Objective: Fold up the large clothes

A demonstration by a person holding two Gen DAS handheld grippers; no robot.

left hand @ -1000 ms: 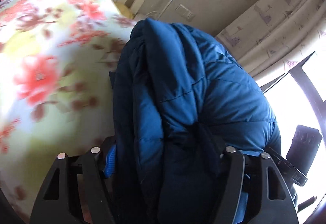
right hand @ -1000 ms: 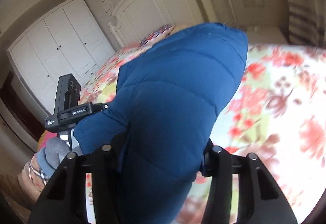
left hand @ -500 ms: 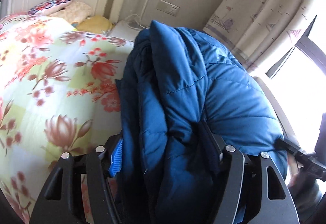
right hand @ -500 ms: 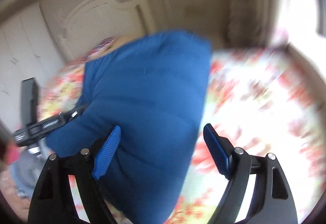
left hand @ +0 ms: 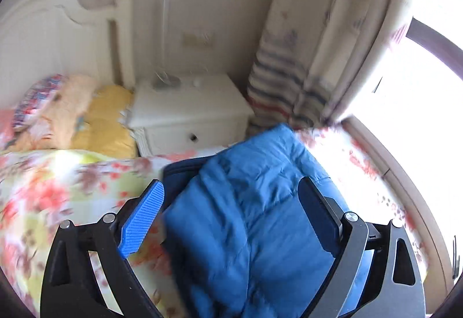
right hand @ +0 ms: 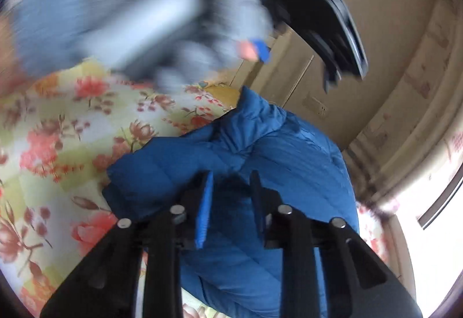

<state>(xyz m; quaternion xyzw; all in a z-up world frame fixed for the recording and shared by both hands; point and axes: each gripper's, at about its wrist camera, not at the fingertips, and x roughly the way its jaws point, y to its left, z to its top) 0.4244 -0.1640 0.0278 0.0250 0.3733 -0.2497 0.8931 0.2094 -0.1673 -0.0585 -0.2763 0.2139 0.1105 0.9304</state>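
A blue puffer jacket lies bunched on the floral bedspread. My left gripper is open above it, the jaws wide apart and holding nothing. In the right wrist view the jacket lies under my right gripper, whose jaws are close together on a fold of the blue fabric. The left gripper and the gloved hand holding it pass blurred across the top of the right wrist view.
A white bedside table stands at the bed's head beside the white headboard. Pillows lie at the head. A curtain and a bright window are on the right. The bed edge runs along the right.
My left gripper has let go of the jacket, opened and pulled back. The jacket dropped onto the bed. My right gripper opened half a second ago and has now closed on a fold.
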